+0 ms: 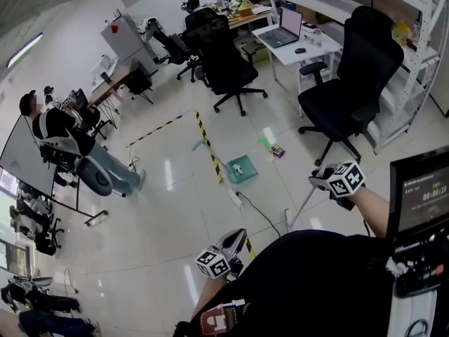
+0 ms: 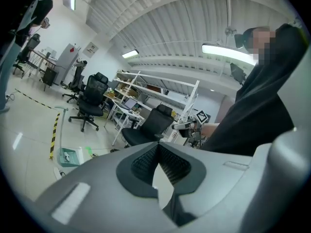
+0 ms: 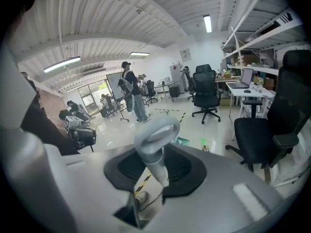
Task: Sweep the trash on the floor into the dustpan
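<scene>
A teal dustpan lies on the floor with a white scrap in it; it also shows as a dustpan and a dustpan in the gripper views. Small trash and a green scrap lie just right of it. My right gripper is shut on a pale broom handle with a loop end; the handle slants down to the floor. My left gripper is held near my body, jaws together, with nothing in them.
Yellow-black tape runs beside the dustpan. A power strip and a cable lie between me and it. Black chairs, a white desk with a laptop and shelving stand beyond. A person sits at left.
</scene>
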